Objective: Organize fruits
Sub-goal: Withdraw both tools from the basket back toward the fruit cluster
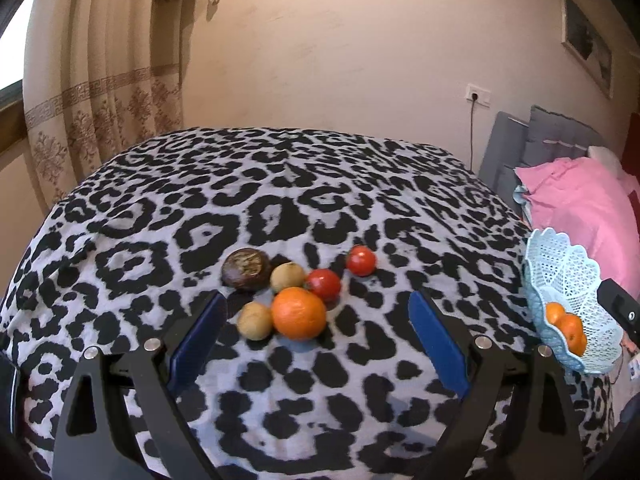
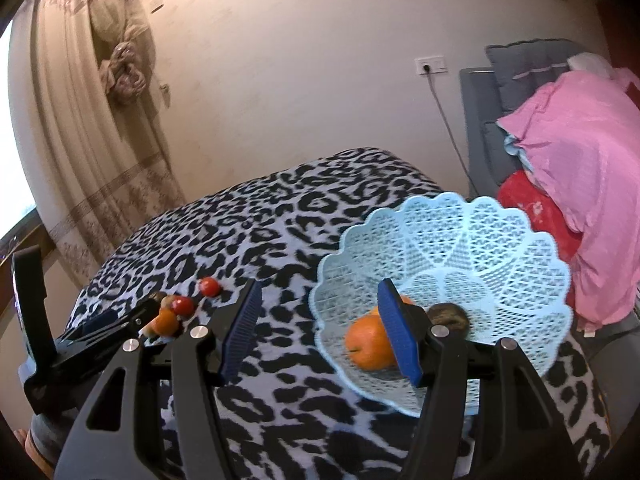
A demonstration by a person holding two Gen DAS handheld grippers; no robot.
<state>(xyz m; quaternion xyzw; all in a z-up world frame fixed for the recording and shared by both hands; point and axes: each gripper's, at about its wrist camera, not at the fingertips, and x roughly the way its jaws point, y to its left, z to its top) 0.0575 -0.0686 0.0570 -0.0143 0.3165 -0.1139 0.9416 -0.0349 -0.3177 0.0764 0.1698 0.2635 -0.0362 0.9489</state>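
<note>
Leopard-print cloth [image 1: 280, 184] covered a table set before a plain wall, with a patterned curtain [image 1: 104, 92] at one side and pink bedding [image 1: 580, 200] at the other. Near the table's front edge lay a loose cluster of fruit: a large orange [image 1: 299, 313], two pale yellowish fruits [image 1: 255, 320] [image 1: 287, 276], a dark brown round fruit [image 1: 246, 269] and two red tomato-like fruits [image 1: 324, 284] [image 1: 361, 261], the last lying slightly apart toward the basket side. A pale blue lattice basket [image 2: 472, 240] stood by the table's right edge; it already contained two oranges [image 2: 370, 342] and a dark fruit [image 2: 448, 316].

The left gripper [image 1: 318, 312] was spread wide and empty, its blue pads [image 1: 436, 340] flanking the cluster from the front, with the large orange lying roughly midway between them and untouched. The right gripper [image 2: 320, 328] stood partly open and held nothing; one finger lay in front of the basket's near rim, the other over bare cloth.

The step in hand appeared to be the left gripper's approach to the next fruit, with transfer about one-third complete. The next move would likely call for advancing until the pads bracket the orange alone, without nudging the adjoining yellowish fruit or tomato. It would then require a gentle closure and a carry across to the basket.
</note>
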